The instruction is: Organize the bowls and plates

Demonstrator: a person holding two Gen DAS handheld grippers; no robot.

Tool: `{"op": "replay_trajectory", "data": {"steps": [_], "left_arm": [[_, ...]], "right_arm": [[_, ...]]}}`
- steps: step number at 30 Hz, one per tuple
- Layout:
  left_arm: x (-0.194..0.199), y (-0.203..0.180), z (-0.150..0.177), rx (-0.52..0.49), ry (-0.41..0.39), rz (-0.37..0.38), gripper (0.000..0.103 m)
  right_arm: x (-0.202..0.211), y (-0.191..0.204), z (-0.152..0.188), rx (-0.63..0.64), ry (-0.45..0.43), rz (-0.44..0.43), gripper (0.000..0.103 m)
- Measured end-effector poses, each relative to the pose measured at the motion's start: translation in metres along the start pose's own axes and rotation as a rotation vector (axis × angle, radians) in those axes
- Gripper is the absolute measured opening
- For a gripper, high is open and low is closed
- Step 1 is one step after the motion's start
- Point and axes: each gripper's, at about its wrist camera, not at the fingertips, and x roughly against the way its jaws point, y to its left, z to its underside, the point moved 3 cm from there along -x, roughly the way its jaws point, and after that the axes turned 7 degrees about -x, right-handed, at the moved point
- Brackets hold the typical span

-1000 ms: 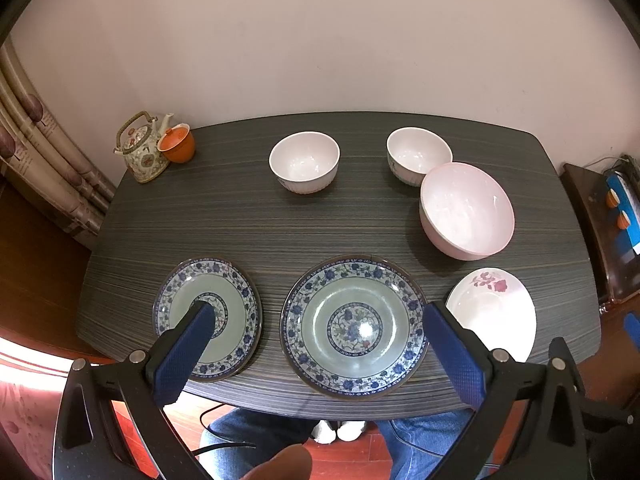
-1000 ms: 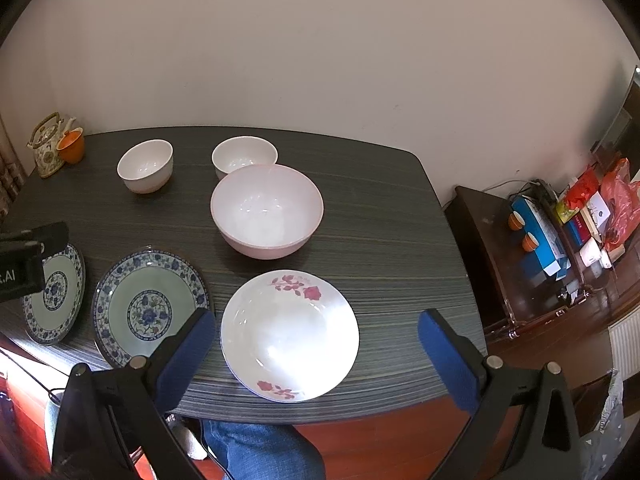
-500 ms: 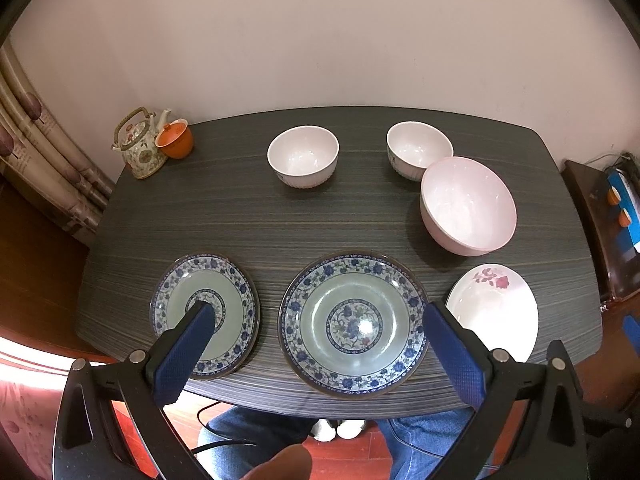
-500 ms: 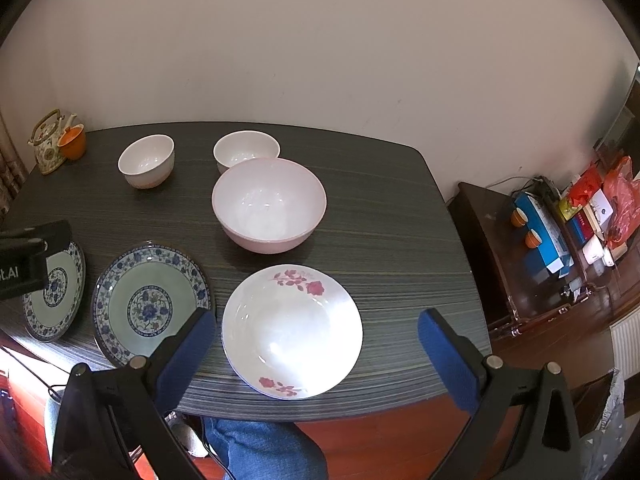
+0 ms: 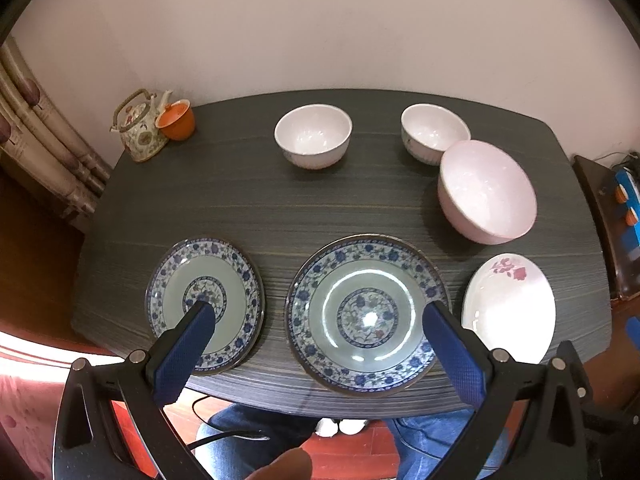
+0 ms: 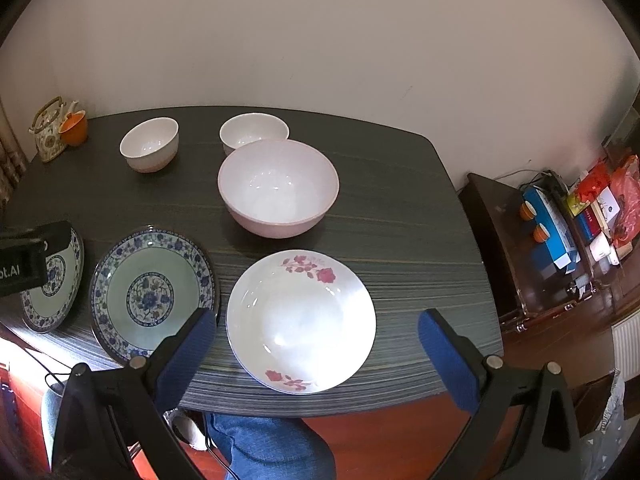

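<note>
1. Progress: judged not begun. Every dish lies single on the table [image 5: 256,208]; nothing is stacked or nested
2. Plates: small blue plate [image 5: 204,304] at front left, large blue plate [image 5: 366,314] just beside it with a narrow gap, and rose plate [image 6: 300,320] at front right, near the edge facing the person
3. Bowls: left bowl [image 5: 313,136] stands alone at the back; right bowl [image 5: 435,133] sits close behind the pink bowl [image 5: 486,192]. Whether those two touch cannot be told, since their rims overlap in both views
4. Left gripper [image 5: 316,314]: jaws spread wide, holding nothing, poised above the near edge between the two blue plates
5. Right gripper [image 6: 316,320]: jaws likewise spread and empty, framing the rose plate from above without visible contact
6. Remaining, in my judgement: all of it, presumably plates piled by size and the small bowls nested into the pink one
7. Not part of the task: teapot [image 5: 140,128] and orange cup [image 5: 176,120] at the back left corner
8. Obscured: the left finger hides part of the small blue plate in the left view; in the right view the other gripper's body covers that plate's near side. The side cabinet [image 6: 520,240] clutter is too small to identify. Gripper height above the table cannot be judged through the fisheye
</note>
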Motion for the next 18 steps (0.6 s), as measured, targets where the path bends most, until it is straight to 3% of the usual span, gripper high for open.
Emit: {"op": "replay_trajectory", "data": {"steps": [7, 14, 18], "left_arm": [[-0.019, 0.008, 0.011, 0.002, -0.001, 0.032, 0.103], [-0.051, 0.019, 0.029, -0.043, -0.047, 0.27, 0.103], [-0.066, 0.033, 0.035, -0.025, -0.043, 0.219, 0.103]], "right_arm": [[-0.015, 0.01, 0.009, 0.012, 0.014, -0.022, 0.103], [-0.032, 0.012, 0.02, 0.026, 0.007, -0.035, 0.103], [-0.041, 0.013, 0.025, 0.023, 0.025, -0.072, 0.103]]}}
